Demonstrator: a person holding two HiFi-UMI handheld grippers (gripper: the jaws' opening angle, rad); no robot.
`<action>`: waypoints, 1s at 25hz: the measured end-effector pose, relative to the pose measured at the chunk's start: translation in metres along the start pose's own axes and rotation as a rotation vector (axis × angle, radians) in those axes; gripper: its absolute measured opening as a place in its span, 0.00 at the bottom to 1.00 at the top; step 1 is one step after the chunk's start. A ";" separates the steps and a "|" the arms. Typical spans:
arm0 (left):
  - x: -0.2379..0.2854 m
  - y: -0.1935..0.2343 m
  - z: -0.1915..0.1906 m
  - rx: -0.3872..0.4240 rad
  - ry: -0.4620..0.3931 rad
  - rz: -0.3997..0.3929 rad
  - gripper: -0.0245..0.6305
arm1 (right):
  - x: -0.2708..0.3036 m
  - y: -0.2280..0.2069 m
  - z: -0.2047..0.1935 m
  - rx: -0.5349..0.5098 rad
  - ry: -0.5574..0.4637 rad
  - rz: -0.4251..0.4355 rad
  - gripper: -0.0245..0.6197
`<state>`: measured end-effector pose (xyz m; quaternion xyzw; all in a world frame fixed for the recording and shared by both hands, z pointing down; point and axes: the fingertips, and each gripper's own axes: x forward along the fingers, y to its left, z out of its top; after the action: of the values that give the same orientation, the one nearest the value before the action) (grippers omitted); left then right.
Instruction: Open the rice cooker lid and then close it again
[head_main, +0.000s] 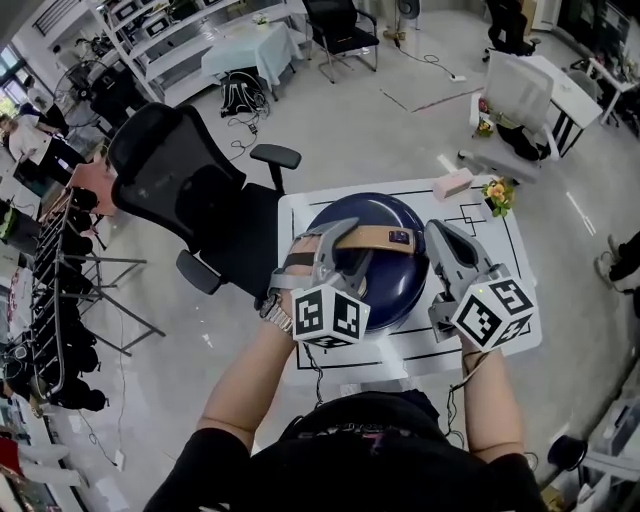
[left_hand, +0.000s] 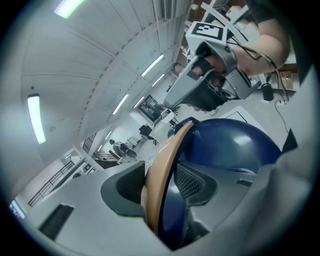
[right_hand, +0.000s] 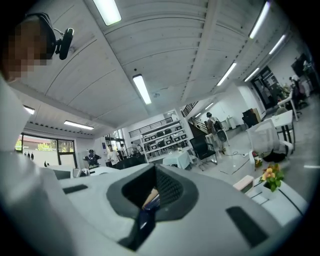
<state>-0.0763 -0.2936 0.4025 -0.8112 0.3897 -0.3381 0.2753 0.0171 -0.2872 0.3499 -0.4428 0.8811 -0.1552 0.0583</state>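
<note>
In the head view, the blue cooker (head_main: 400, 285) is seen mid-frame on a white desk (head_main: 296, 214), with its tan handle (head_main: 385, 238) arched over the dome. The left claw (head_main: 345, 250) is laid across the handle's left end, and the right claw (head_main: 445, 240) is held just beside the cooker's right flank. A pink box (head_main: 452, 184) and flowers (head_main: 497, 193) are seen at the desk's upper right, and a black chair (head_main: 190, 190) at the left.

The grip itself is only shown by the left gripper view: the handle is clamped between the left claw's pads, with the dome behind it and the right claw higher up in the frame.

In the right gripper view the right claw is clenched tight. Only a thin sliver of blue and tan is seen in its slit, and whether anything is pinched there cannot be told. The flowers and box are seen at the lower right. Whether the lid is latched is shown by no view.
</note>
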 end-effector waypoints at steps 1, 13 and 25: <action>-0.002 0.004 0.000 -0.020 -0.008 0.004 0.31 | -0.001 0.000 0.004 -0.006 -0.008 -0.002 0.04; -0.040 0.054 -0.016 -0.283 -0.107 0.071 0.30 | 0.000 0.006 0.023 -0.029 -0.063 -0.027 0.04; -0.082 0.100 -0.051 -0.468 -0.148 0.190 0.26 | 0.021 0.035 0.011 -0.027 -0.041 0.008 0.04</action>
<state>-0.1984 -0.2909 0.3356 -0.8351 0.5105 -0.1513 0.1384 -0.0197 -0.2862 0.3292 -0.4430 0.8836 -0.1341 0.0712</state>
